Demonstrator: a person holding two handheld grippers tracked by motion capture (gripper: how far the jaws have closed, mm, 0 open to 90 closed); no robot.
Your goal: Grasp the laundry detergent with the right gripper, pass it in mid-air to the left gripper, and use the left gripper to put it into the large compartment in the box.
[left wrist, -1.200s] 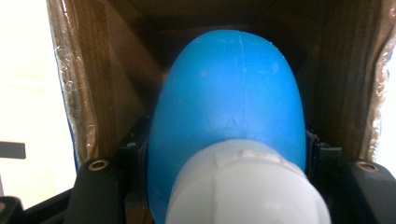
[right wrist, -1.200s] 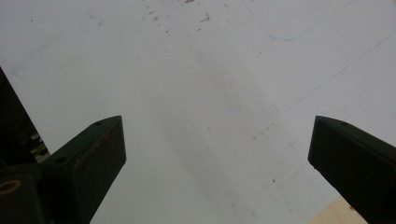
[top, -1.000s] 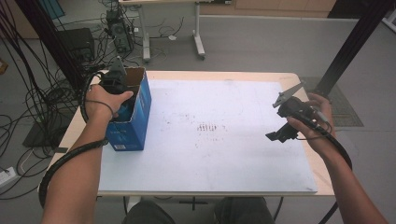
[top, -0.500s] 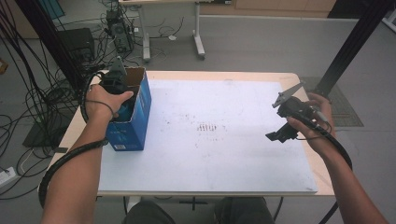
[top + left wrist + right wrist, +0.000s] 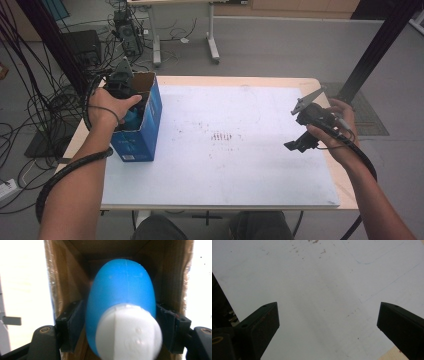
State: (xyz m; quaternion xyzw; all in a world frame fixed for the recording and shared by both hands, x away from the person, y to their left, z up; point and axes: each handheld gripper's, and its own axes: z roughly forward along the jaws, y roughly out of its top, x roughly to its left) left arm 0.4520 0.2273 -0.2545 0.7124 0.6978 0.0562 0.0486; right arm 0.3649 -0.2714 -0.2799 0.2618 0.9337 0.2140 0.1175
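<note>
Looks like we're in some kind of lab or test room. We've got a plain table (image 5: pixel 320 85) with a white sheet (image 5: pixel 260 165) on it, bare grey floor (image 5: pixel 300 45), bundles of black cables (image 5: pixel 30 95) hanging at the left, electronics boxes (image 5: pixel 82 45) on the floor and a black frame post (image 5: pixel 380 45) at the right.

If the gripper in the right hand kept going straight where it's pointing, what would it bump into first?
Most likely the white mat on the table. The right gripper has its jaws wide open with nothing between them, and ahead lies only that flat, lightly stained sheet. How far off it is, I can't tell.
</note>
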